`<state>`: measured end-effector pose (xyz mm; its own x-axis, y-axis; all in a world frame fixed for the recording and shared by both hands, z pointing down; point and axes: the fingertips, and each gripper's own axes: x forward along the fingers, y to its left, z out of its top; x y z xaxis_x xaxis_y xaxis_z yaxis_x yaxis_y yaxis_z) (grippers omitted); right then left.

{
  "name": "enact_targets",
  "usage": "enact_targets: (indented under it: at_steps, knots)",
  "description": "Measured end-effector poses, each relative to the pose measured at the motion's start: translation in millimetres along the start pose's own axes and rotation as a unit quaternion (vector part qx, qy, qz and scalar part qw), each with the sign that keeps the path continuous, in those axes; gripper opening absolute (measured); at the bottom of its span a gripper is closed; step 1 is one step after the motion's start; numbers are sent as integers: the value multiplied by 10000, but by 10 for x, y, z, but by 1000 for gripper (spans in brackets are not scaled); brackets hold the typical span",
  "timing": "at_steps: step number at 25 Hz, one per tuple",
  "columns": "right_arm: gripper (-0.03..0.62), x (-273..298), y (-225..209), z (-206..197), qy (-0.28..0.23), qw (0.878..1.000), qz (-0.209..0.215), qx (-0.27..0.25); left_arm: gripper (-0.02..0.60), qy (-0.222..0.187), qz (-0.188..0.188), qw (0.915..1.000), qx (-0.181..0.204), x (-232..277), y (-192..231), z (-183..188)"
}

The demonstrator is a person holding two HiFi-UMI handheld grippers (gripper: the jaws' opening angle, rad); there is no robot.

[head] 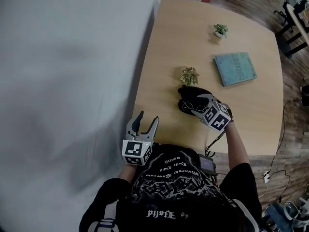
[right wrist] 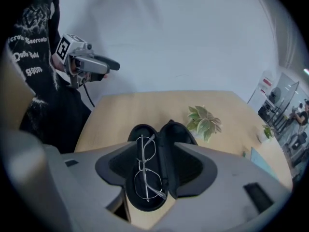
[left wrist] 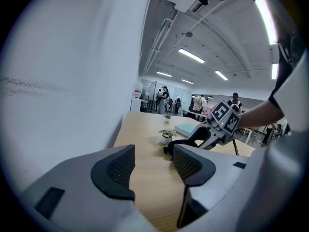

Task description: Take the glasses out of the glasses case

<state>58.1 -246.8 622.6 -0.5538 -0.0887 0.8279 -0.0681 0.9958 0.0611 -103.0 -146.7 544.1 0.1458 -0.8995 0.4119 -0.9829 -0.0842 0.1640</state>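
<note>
Glasses [right wrist: 145, 170] with a thin wire frame lie in one half of the black case [right wrist: 181, 137]. The case sits wide open on the wooden table [head: 183, 42], near the edge closest to you and just beside a small potted plant [head: 189, 75]. Your right gripper [right wrist: 157, 164] points steeply down over the case with its jaws spread wide. In its own view the pads frame the case on either side, pinching nothing. Your left gripper [head: 148, 118] hangs at the table's near left corner, well apart from the case. Its jaws are likewise spread, with only bare tabletop between them. A teal book [head: 235, 68] lies on the table, off to the right of the plant.
</note>
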Motion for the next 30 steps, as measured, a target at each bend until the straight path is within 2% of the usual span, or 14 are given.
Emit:
enact_targets:
  at_steps: [5, 8, 9, 16, 19, 22, 25, 27, 30]
  knots:
    - [250, 147, 109, -70, 366, 9980, 340, -389, 255, 22, 142, 9999, -82, -9, 58, 2]
    - [246, 192, 123, -76, 414, 9972, 453, -433, 254, 30, 214, 9997, -144, 4, 84, 6]
    - [212, 208, 121, -84, 432, 9969, 472, -451, 254, 30, 229, 9996, -170, 14, 86, 3]
    - [210, 282, 147, -164, 656, 9935, 694, -616, 253, 45, 301, 9994, -164, 48, 94, 20]
    - [172, 349, 163, -243, 871, 9909, 664, -786, 254, 66, 341, 9994, -60, 80, 120, 6]
    - [166, 361, 177, -288, 1017, 9884, 575, -974, 254, 84, 283, 9995, 56, 123, 82, 19]
    - [123, 364, 198, -279, 1036, 9864, 500, -1170, 253, 79, 200, 9998, 22, 164, 46, 26]
    - [65, 379, 218, -285, 1046, 9850, 425, -1304, 255, 79, 175, 9998, -1, 186, 45, 18]
    - [60, 378, 226, -278, 1031, 9845, 345, -1375, 255, 59, 196, 9998, -63, 185, 68, 25]
